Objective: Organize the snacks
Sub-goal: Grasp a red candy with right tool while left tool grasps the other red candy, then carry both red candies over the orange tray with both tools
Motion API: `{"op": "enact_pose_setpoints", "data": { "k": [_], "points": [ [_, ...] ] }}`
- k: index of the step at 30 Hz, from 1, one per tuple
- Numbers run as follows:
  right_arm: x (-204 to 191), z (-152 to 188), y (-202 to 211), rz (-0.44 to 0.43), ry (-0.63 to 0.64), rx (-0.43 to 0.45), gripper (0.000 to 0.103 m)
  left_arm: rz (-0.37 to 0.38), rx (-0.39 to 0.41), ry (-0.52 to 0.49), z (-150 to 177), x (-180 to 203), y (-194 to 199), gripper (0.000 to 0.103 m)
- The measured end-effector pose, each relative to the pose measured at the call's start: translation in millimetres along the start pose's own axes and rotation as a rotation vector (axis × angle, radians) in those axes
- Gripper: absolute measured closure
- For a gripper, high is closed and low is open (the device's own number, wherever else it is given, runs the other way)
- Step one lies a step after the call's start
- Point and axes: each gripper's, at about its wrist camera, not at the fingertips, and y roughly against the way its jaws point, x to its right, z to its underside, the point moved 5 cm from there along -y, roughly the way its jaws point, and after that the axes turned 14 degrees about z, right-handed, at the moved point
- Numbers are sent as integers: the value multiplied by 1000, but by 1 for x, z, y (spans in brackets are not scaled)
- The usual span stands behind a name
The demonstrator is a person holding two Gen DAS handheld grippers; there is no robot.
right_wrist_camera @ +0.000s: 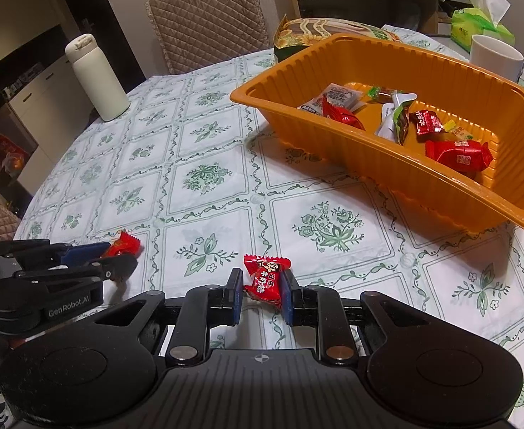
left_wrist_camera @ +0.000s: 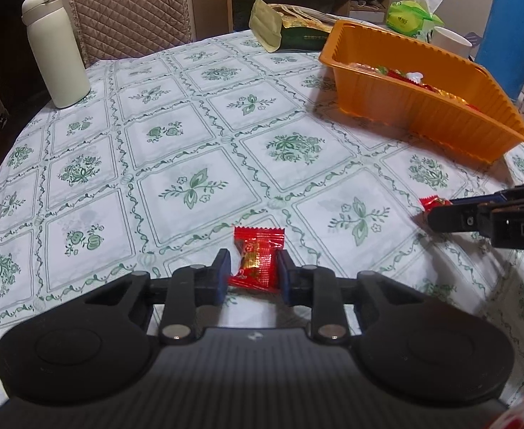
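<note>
My left gripper [left_wrist_camera: 253,270] is shut on a red wrapped candy [left_wrist_camera: 260,250], low over the green-patterned tablecloth [left_wrist_camera: 176,150]. In the right wrist view, my right gripper [right_wrist_camera: 262,287] is likewise shut on a second red candy [right_wrist_camera: 266,278] with white lettering. Each gripper shows in the other's view: the right gripper [left_wrist_camera: 435,214] at the right edge with its candy [left_wrist_camera: 433,201], the left gripper [right_wrist_camera: 120,257] at the left with its candy [right_wrist_camera: 126,243]. An orange plastic tray [right_wrist_camera: 405,178] beyond the right gripper holds several wrapped snacks. The same orange tray [left_wrist_camera: 423,114] lies at the far right of the left wrist view.
A white bottle [left_wrist_camera: 56,50] stands at the table's far left edge. A quilted chair [left_wrist_camera: 129,10] is behind it. Behind the tray are a snack bag [left_wrist_camera: 290,25], a white mug [right_wrist_camera: 496,59], a tissue pack [right_wrist_camera: 480,21] and a blue jug [left_wrist_camera: 512,25].
</note>
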Motion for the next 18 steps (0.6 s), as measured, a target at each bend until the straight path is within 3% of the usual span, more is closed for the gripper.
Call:
{"op": "enact_pose_setpoints", "data": {
  "k": [18],
  "points": [
    [7, 2, 23, -20, -15, 23, 81, 71, 22, 52, 8, 25, 22, 79]
  ]
}}
